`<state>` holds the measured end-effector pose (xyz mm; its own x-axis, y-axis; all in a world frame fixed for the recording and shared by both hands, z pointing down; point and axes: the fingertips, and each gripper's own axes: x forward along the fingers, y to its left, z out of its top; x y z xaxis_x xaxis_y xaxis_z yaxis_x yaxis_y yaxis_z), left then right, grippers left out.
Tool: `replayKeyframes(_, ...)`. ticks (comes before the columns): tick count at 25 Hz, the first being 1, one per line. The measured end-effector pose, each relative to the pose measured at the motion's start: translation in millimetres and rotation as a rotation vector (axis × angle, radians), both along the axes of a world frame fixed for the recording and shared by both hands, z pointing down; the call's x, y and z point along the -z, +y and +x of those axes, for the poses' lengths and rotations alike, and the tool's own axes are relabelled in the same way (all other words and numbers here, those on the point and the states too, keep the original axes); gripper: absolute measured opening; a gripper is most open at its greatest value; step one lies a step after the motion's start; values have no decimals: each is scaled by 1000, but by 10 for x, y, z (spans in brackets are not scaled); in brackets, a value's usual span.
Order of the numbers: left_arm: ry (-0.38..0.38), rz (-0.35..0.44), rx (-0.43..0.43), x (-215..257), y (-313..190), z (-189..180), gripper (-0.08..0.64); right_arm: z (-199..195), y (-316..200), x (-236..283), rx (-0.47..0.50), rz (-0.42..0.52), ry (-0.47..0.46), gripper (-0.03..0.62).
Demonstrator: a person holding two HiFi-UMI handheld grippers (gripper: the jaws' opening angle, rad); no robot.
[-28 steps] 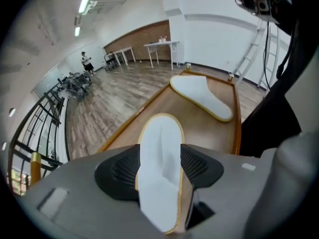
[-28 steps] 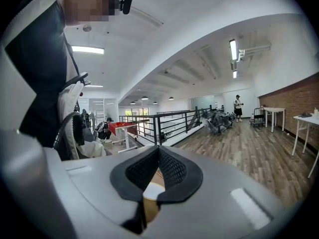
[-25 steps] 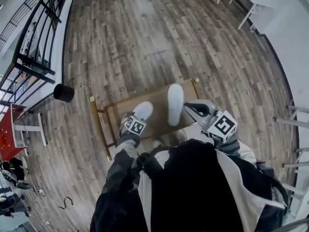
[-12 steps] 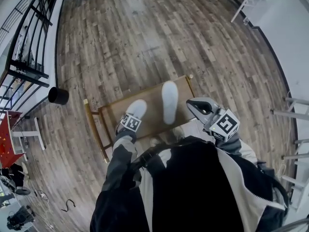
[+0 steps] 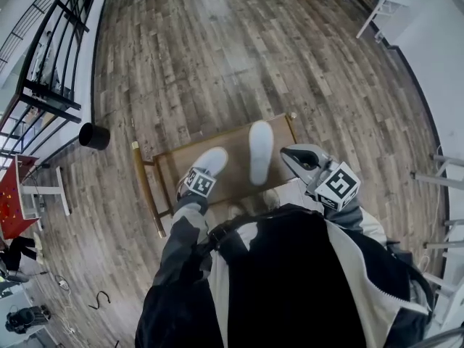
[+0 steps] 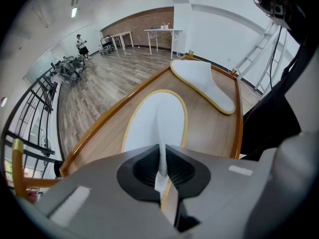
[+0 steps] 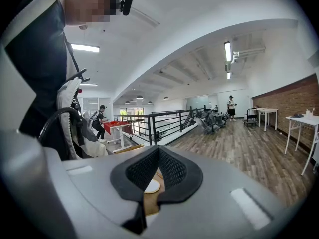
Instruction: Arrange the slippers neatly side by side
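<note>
Two white slippers lie on a low wooden table (image 5: 170, 172). The left slipper (image 5: 212, 159) points slantwise; the right slipper (image 5: 261, 149) lies straighter, a gap apart. My left gripper (image 5: 204, 172) is at the left slipper's near end. In the left gripper view its jaws are closing, and the pads (image 6: 149, 166) pinch a ridge of that slipper's white upper (image 6: 155, 116). The right slipper (image 6: 202, 79) lies further off, near the table's rim (image 6: 238, 118). My right gripper (image 5: 285, 154) hangs shut and empty above the table's right end, its pads (image 7: 172, 171) together.
A black bucket (image 5: 94, 136) stands on the plank floor left of the table. A black railing (image 5: 43, 85) runs along the left, with a red table (image 5: 11, 194) below it. White table legs (image 5: 377, 9) are at the far right. Metal ladder rungs (image 5: 435, 180) are at the right edge.
The left gripper's jaws have come together on the left slipper's upper. The right gripper has stayed where it was, shut.
</note>
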<state>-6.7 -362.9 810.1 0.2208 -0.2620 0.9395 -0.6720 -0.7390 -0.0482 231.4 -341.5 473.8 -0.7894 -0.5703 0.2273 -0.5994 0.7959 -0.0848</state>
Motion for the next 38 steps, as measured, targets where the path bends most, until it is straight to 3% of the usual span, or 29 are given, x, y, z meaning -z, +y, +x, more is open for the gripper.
replayKeyframes(6, 97, 90, 152, 321, -122, -82, 32, -91, 1, 31, 34, 12, -18, 5)
replayKeyframes(11, 296, 212, 329, 958, -269, -22, 32, -267, -10, 42, 85, 19, -35, 5)
replayKeyframes(16, 498, 421, 484, 1868, -315, -15, 31, -449, -21, 48, 136, 31, -51, 5)
replayKeyframes(21, 651, 631, 545, 2734, -116, -47, 32, -642, -33, 39, 182, 33, -61, 5)
replayKeyframes(24, 677, 723, 565, 3100, 81, -119, 32, -748, -2, 17, 214, 30, -60, 5)
replayKeyframes(27, 668, 764, 587, 3236, 254, -174, 32, -826, 22, 2, 238, 29, -63, 5)
replayKeyframes(38, 602, 765, 674, 3031, 420, -534, 32, -1011, 98, -28, 286, 24, -58, 5)
